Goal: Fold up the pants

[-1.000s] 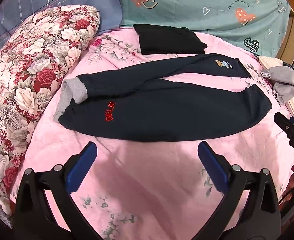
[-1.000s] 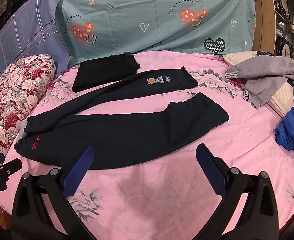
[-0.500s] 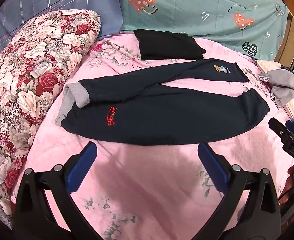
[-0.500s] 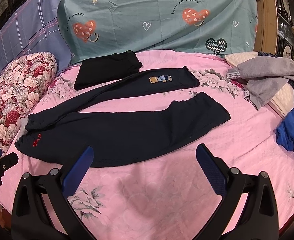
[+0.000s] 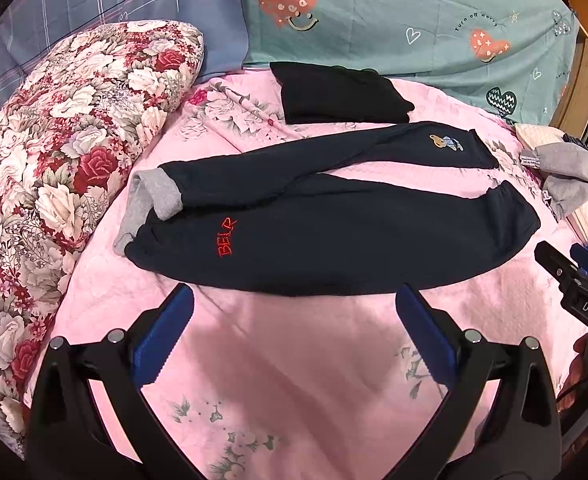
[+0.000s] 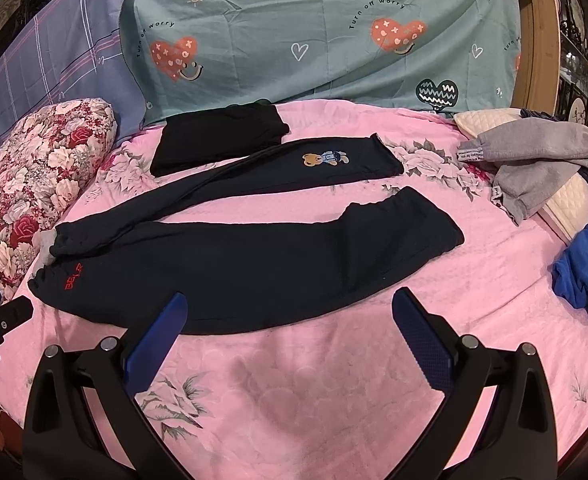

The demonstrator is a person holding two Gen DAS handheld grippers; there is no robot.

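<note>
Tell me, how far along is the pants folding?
Barely begun. The navy pants lie spread flat on the pink bedspread, legs apart, unfolded. Both the left gripper and right gripper hover open, holding nothing. A folded black garment sits behind. All folds remain.

This is a bedroom in a home: a bed point(image 6: 334, 380) with a pink flowery cover, a flower pillow point(image 5: 74, 128), and clothes point(image 6: 534, 160) lying around

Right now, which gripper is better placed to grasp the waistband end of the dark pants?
Probably the right gripper: it hangs open on the waistband side, while the left gripper, also open, sits nearer the cuffs. Neither touches the pants yet.
</note>
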